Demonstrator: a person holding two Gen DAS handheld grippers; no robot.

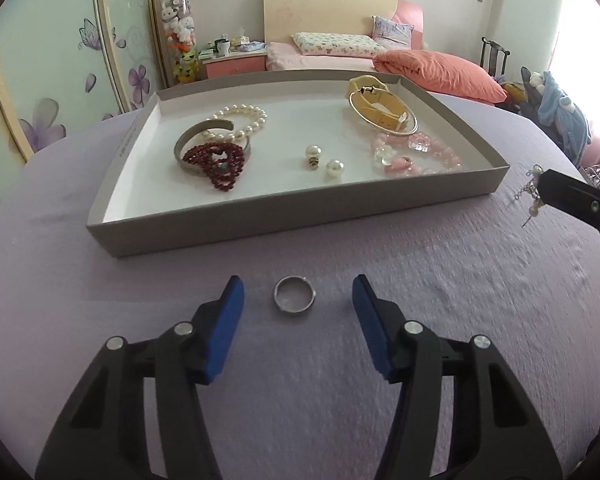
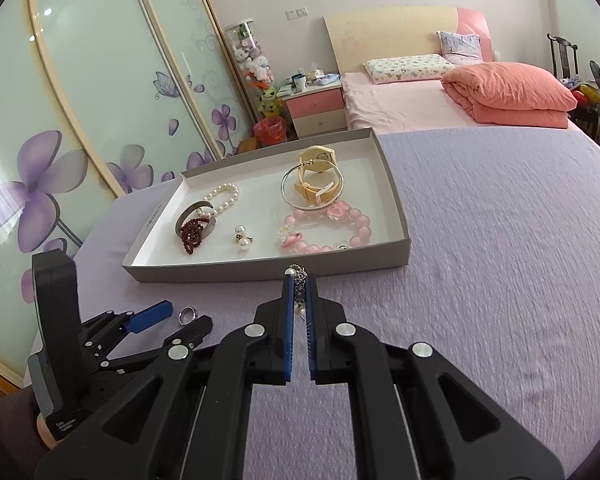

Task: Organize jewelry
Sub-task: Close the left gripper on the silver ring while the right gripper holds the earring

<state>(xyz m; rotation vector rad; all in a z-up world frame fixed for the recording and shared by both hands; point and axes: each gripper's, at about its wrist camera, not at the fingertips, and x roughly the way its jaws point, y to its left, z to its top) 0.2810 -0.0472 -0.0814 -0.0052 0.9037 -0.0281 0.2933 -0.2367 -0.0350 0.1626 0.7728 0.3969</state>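
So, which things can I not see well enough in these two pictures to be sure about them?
- Dangling earring in the right gripper: right wrist view, mostly hidden by the blue pads; left wrist view, small at the right edge.
- Left gripper and silver ring: pads wide apart beside the ring; how high they hover is unclear.
- Pearl studs in the tray: too small for detail.
- Text on the tray's left wall: unreadable.

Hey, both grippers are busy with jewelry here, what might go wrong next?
The silver ring lies flat on soft cloth between the open left gripper fingers; closing may push it away rather than grip it. The dangling earring, pinched at the right gripper tips, might slip or snag on the tray wall.
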